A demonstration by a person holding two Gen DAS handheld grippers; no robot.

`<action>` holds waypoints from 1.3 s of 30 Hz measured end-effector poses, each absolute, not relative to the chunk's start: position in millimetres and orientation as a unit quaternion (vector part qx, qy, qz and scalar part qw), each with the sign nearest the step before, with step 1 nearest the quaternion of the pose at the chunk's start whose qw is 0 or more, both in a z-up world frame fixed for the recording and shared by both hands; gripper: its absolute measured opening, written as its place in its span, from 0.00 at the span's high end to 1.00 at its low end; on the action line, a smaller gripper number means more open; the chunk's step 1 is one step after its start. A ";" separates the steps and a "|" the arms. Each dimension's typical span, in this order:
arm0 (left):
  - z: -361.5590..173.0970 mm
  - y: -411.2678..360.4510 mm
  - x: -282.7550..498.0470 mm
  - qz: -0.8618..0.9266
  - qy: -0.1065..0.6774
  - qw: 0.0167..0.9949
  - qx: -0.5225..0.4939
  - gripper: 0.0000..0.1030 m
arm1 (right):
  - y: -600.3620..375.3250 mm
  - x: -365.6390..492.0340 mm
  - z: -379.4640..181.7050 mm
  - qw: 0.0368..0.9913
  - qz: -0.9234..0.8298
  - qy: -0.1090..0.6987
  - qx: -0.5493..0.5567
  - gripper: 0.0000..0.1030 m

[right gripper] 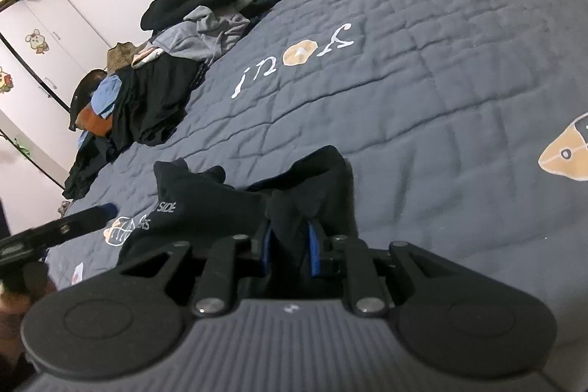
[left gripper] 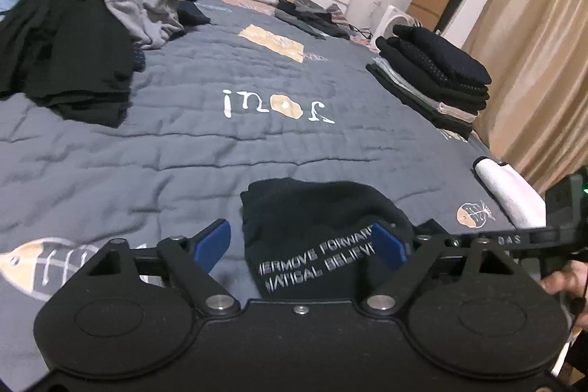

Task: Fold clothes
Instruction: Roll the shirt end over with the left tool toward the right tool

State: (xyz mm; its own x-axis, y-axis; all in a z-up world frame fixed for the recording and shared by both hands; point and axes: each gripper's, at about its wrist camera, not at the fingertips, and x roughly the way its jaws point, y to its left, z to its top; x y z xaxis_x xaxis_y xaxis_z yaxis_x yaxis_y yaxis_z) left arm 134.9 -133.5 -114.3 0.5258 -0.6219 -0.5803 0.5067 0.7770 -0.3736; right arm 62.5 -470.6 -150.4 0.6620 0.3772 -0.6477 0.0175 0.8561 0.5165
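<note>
A black garment with grey printed lettering (left gripper: 312, 230) lies bunched on the grey quilt, near the front edge of the bed. My left gripper (left gripper: 301, 243) stands open, its blue fingers (left gripper: 215, 241) on either side of the garment's near end without pinching it. In the right wrist view the same black garment (right gripper: 228, 204) is gathered into a fold, and my right gripper (right gripper: 290, 245) is shut on that fold. The right gripper's black body (left gripper: 566, 226) shows at the right edge of the left wrist view.
A heap of unfolded dark, grey and blue clothes (left gripper: 73, 35) fills the bed's far left. A neat stack of folded dark clothes (left gripper: 433, 76) sits at the right edge. A folded white garment (left gripper: 507, 186) lies near the right corner. Beige curtains (left gripper: 533, 43) hang beyond.
</note>
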 end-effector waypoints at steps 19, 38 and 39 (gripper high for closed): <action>-177.1 -130.4 204.4 -0.350 0.446 0.794 -0.218 0.84 | -472.2 59.9 -147.4 0.881 0.113 0.377 0.263 0.86; -180.4 -123.4 208.1 -0.356 0.400 0.805 -0.256 0.56 | -483.2 58.6 -155.8 0.882 0.098 0.364 0.282 0.88; -180.2 -123.1 208.0 -0.357 0.396 0.805 -0.259 0.75 | -483.1 58.2 -155.4 0.883 0.097 0.364 0.279 0.88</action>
